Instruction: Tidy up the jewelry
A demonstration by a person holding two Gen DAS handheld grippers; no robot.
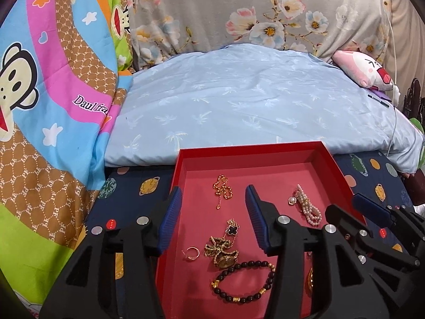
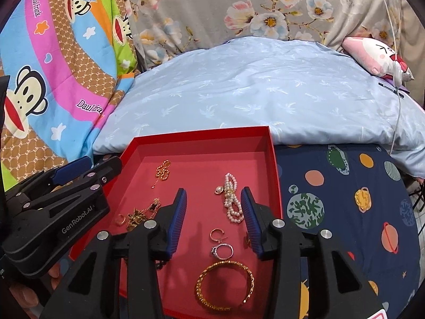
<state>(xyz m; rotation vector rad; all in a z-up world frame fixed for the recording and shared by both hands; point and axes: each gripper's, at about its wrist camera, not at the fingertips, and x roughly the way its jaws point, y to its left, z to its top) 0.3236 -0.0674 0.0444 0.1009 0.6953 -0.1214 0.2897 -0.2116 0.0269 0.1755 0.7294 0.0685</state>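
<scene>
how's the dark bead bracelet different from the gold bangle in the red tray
The dark bead bracelet is a string of round dark beads with a few gold spacers; the gold bangle is all gold with a textured, twisted look. The bracelet lies in a loose, uneven oval, while the bangle keeps a firm ring shape. Both lie flat on the floor of the red tray, and neither is gripped.

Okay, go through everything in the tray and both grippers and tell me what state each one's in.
Red tray: open, no lid
Left gripper: open, empty
Right gripper: open, empty
Pearl bracelet: bunched, loose
Gold bangle: lying flat
Silver ring: lying flat
Dark bead bracelet: lying flat
Gold chain: heaped
</scene>
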